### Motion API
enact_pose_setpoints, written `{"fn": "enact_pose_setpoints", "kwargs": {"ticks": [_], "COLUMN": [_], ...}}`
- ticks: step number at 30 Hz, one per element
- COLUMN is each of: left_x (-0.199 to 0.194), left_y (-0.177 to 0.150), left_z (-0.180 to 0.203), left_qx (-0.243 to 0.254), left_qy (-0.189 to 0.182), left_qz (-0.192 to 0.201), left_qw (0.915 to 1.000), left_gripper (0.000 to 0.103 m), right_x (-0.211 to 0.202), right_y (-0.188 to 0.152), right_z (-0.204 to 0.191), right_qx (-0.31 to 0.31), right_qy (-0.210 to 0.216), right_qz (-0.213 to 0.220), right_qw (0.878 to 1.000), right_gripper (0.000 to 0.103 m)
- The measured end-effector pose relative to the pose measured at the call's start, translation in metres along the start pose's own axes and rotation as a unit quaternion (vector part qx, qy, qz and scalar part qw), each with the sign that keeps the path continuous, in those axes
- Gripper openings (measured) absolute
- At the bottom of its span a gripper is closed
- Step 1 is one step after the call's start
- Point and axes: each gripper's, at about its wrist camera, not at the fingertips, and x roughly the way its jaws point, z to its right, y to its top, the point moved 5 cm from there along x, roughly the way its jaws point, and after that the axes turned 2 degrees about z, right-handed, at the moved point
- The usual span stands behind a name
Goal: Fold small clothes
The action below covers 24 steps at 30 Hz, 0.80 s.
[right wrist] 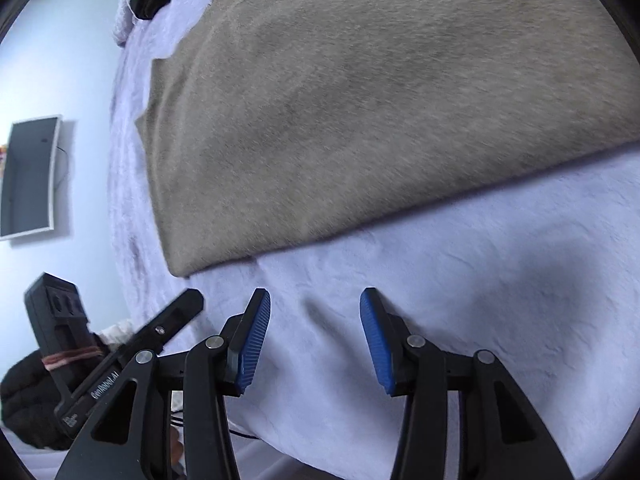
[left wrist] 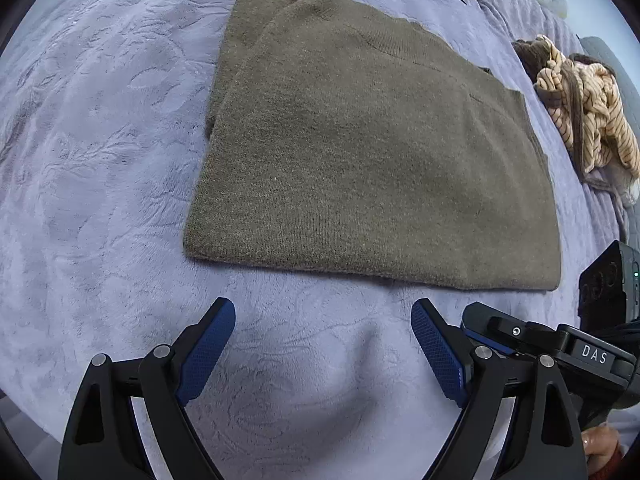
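Sweater (left wrist: 360, 152) lies folded flat on the bed's lavender blanket (left wrist: 100, 200), its hem near our edge. We hold the left tool (left wrist: 323, 340) and right tool (right wrist: 315, 336) spread, empty. Pinching blanket with knit would drag the layers askew.

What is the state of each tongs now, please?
Left tongs: open, holding nothing.
Right tongs: open, holding nothing.

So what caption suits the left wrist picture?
Open left gripper facing a folded olive sweater on a lavender blanket.
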Motion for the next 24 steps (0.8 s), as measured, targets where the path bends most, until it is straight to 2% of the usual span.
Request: {"fn": "enact_pose_setpoints", "kwargs": {"ticks": [5,12,17,18,19,21,24], "left_x": [0.003,0.008,0.011,0.011,0.011,0.012,0.017], "left_y": [0.005,0.009,0.011,0.012,0.012,0.014,0.023], "left_z": [-0.012,-0.02,-0.018,-0.017,-0.017,-0.016,-0.009], "left_qx": [-0.041,-0.093,-0.112,-0.12,-0.128,-0.148,-0.191], "left_qy": [-0.035,-0.102,-0.139,-0.151,-0.159,-0.181,-0.222], "left_qz": [-0.001,-0.006,-0.003,-0.003,-0.003,-0.002,0.001], "left_qw": [0.9986,0.9904,0.9839,0.9813,0.9789,0.9723,0.9562], "left_gripper": [0.09,0.09,0.09,0.09,0.09,0.09,0.09], "right_x": [0.02,0.03,0.036,0.036,0.036,0.033,0.022], "right_y": [0.015,0.027,0.041,0.041,0.044,0.049,0.053], "right_z": [-0.008,-0.009,-0.005,-0.005,-0.006,-0.01,-0.025], "right_qx": [0.019,0.047,0.12,0.12,0.125,0.121,0.101], "right_qy": [0.055,0.097,0.173,0.173,0.179,0.187,0.209], "right_qz": [-0.002,0.006,0.025,0.025,0.03,0.038,0.047], "right_qw": [0.998,0.994,0.977,0.977,0.975,0.974,0.972], "right_gripper": [0.056,0.056,0.055,0.038,0.013,0.01,0.01]}}
